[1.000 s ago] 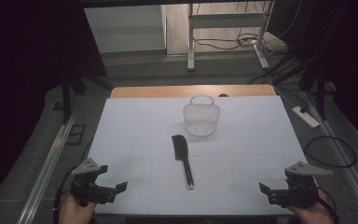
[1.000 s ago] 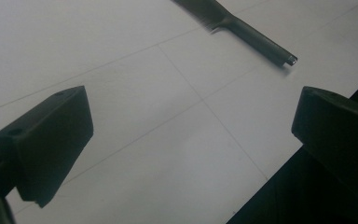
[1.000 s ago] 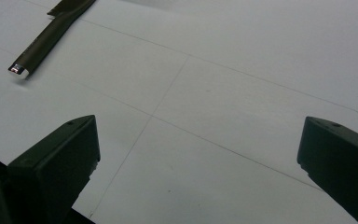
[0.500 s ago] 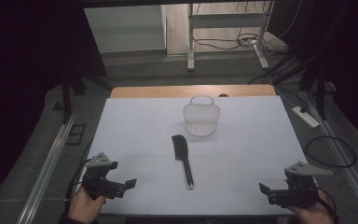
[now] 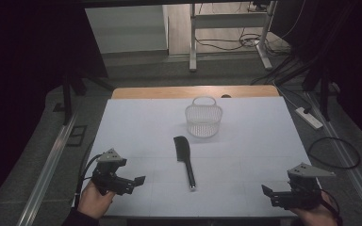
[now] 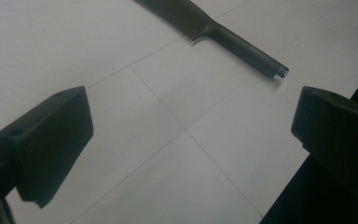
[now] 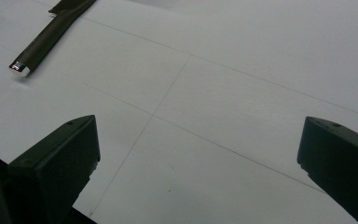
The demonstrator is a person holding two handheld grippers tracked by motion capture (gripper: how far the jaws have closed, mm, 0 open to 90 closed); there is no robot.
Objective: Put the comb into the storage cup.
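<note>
1. The left tongs [image 5: 139, 180] have moved in the last second — from the near left corner of the table [image 5: 122, 122] inward and a little forward, toward the middle. Their jaws now point to the right, at the handle end of the comb [image 5: 185, 157]. I read this as the start of a reach for the comb, with nothing grasped yet.

2. The left tongs' jaws are spread wide with only bare table between them. In the left gripper view the comb [image 6: 223, 32] lies ahead of the jaws and to the right of their midline, well apart from both, with its round handle end nearest.

3. The left hand [image 5: 94, 197] grips its tongs from below and behind, forearm coming in from the near edge. The tool is held roughly level, close over the table.

4. The comb lies flat between the two tongs, nearer the left pair, teeth end away from the person and handle toward them. Just beyond its teeth end stands a small clear basket [image 5: 203, 120] with a loop handle, apart from the comb.

5. The right tongs [image 5: 266, 191] have not shifted — they hover at the near right corner, jaws pointing left. Those jaws are spread wide too, holding nothing; in the right gripper view the comb's handle [image 7: 44, 39] sits far ahead and to the left.

6. The right hand [image 5: 313, 209] holds its tongs low, at the table's near edge.
</note>
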